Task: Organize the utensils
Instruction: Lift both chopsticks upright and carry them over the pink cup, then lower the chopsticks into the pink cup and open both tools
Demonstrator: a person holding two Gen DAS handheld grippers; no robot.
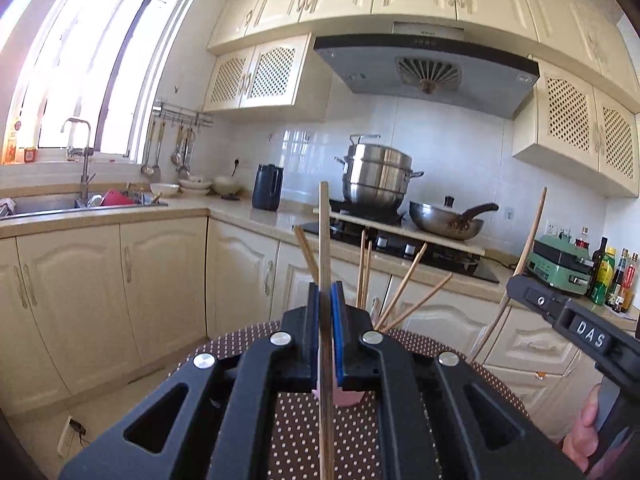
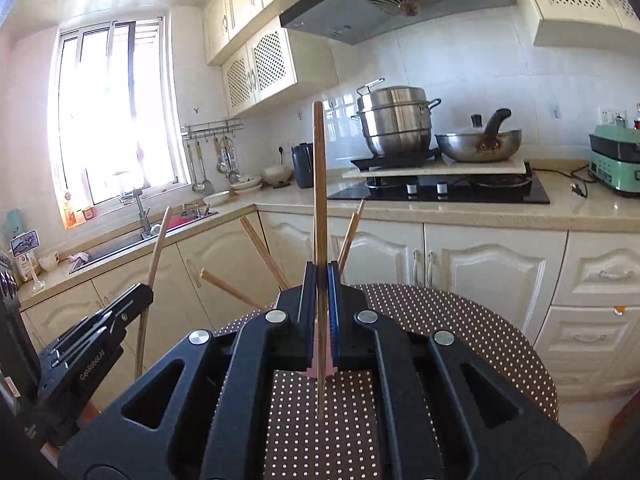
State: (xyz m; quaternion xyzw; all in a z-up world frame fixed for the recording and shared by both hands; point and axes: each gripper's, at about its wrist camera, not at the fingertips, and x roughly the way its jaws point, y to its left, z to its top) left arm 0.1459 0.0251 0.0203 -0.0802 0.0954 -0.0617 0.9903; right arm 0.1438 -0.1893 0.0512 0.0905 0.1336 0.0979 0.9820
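My left gripper [image 1: 325, 300] is shut on a wooden chopstick [image 1: 324, 236] that stands upright between its blue pads. My right gripper [image 2: 321, 280] is shut on another upright wooden chopstick [image 2: 319, 184]. Both hang over a round table with a brown dotted cloth [image 1: 304, 432], which also shows in the right wrist view [image 2: 440, 320]. A pink holder [image 1: 346, 398] sits just behind the left gripper's fingers, mostly hidden; a sliver of the pink holder [image 2: 329, 364] shows in the right wrist view. Several more chopsticks [image 1: 404, 286] fan out of it. The right gripper's body [image 1: 576, 324] is at the far right of the left view.
A kitchen counter [image 2: 480, 212] with a black stove [image 2: 480, 194], a steel pot [image 2: 396, 120] and a wok [image 2: 478, 144] runs behind the table. A sink [image 1: 48, 204] lies under the window at left. A green appliance [image 1: 560, 266] and bottles [image 1: 612, 276] stand at right.
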